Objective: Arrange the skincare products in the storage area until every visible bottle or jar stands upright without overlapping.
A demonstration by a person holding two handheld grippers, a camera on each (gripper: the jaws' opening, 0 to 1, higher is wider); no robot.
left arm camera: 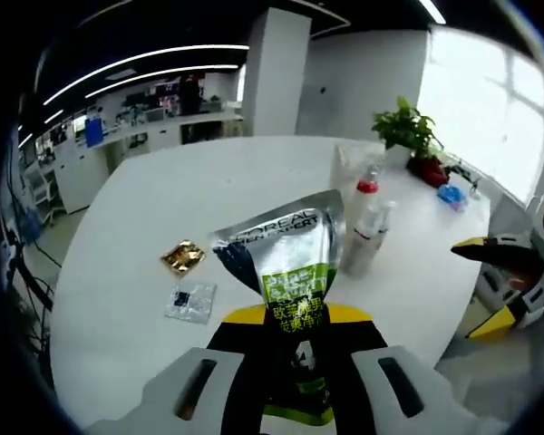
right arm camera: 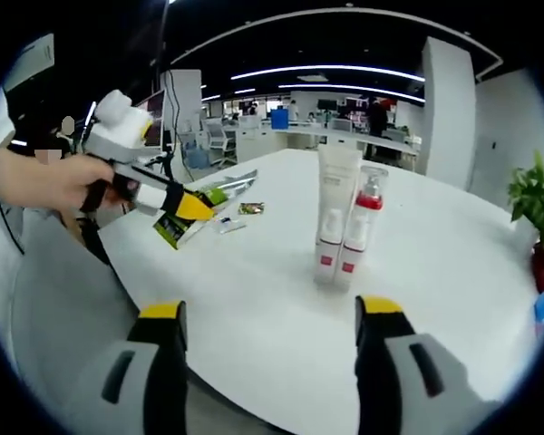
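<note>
My left gripper [left arm camera: 295, 319] is shut on a silver and green sachet pouch [left arm camera: 286, 254], holding it upright above the white table [left arm camera: 136, 236]. Beyond it a white tube [left arm camera: 352, 172], a red-capped spray bottle [left arm camera: 370, 204] and a small white bottle [left arm camera: 361, 243] stand together. In the right gripper view the tube [right arm camera: 336, 186], the spray bottle [right arm camera: 360, 231] and the small bottle [right arm camera: 327, 246] stand upright mid-table. My right gripper [right arm camera: 270, 319] is open and empty in front of them. The left gripper [right arm camera: 189, 206] holds the pouch [right arm camera: 219, 192] at the left, gripped by a hand [right arm camera: 50, 181].
A gold packet [left arm camera: 183, 256] and a small clear sachet [left arm camera: 190, 301] lie flat on the table left of the pouch. The right gripper [left arm camera: 486, 285] hangs open off the table's right edge. A potted plant [left arm camera: 408, 129] stands at the far side, with desks beyond.
</note>
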